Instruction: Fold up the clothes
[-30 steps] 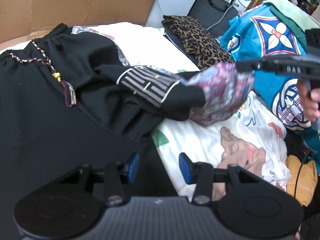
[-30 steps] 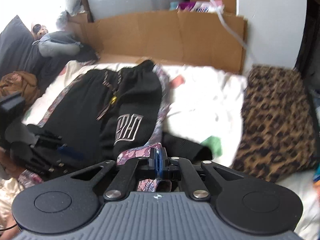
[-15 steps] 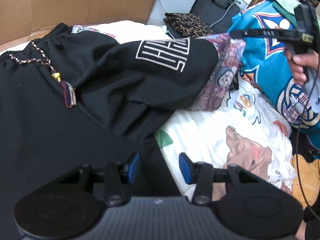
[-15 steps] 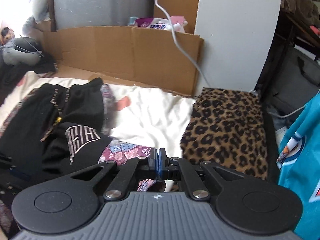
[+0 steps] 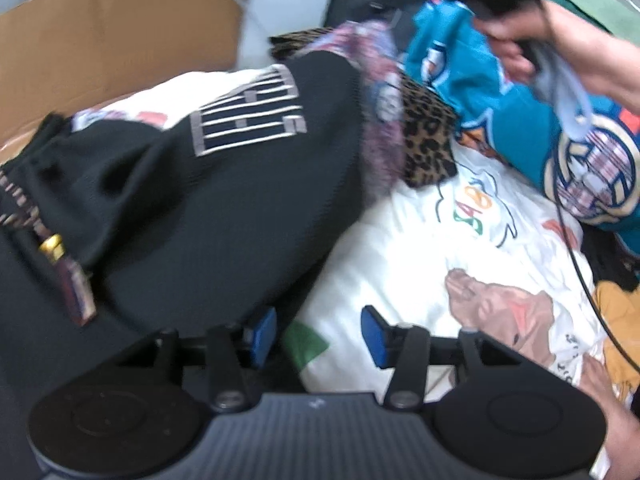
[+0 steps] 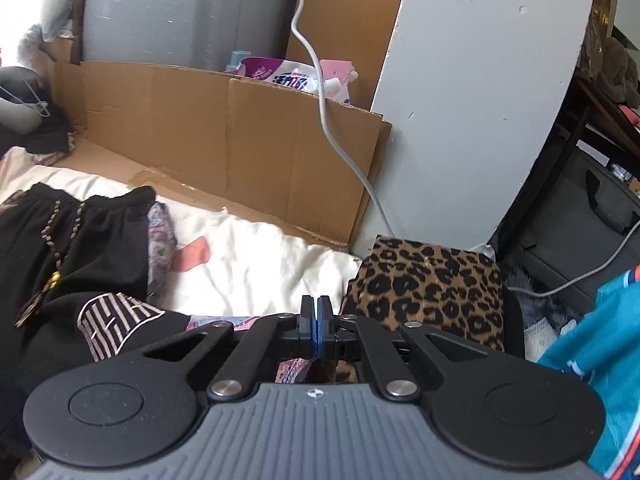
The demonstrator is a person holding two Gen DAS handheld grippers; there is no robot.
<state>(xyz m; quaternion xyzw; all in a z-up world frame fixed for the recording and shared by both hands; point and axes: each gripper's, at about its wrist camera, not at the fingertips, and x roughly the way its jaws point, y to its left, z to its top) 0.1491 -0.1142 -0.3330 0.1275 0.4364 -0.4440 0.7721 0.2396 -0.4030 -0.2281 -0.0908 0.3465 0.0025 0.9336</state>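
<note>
We see a bed covered by a white sheet [image 5: 432, 240] printed with cartoon figures. Black shorts [image 5: 168, 216] lie across its left side, the waistband and a braided drawstring [image 5: 24, 208] at the far left. One leg of the shorts, bearing a striped white logo [image 5: 248, 112], is lifted and stretched toward the far right, its purple patterned trim [image 5: 380, 120] along the raised edge.

Our left gripper [image 5: 318, 338] hangs low over the near part of the bed, its blue pads [image 5: 264, 336] apart. The jaws have just been opening a little; only a fold of the shorts' black cloth and the sheet lie under the gap, and nothing is pinched.

Our right gripper [image 6: 316, 320] has its pads pressed together. In its own view, patterned trim [image 6: 292, 370] shows just under the closed tips, so it appears clamped on the hem of the lifted leg. From the left view, the hand [image 5: 532, 36] holding that gripper is at the far right, blurred.

A folded leopard-print cloth [image 6: 428, 284] sits just right of the shorts, near the far edge of the bed. A teal garment [image 5: 500, 100] with round emblems lies further right. Brown cardboard [image 6: 224, 152] lines the far side, with a white cable [image 6: 332, 120] hanging across it.
</note>
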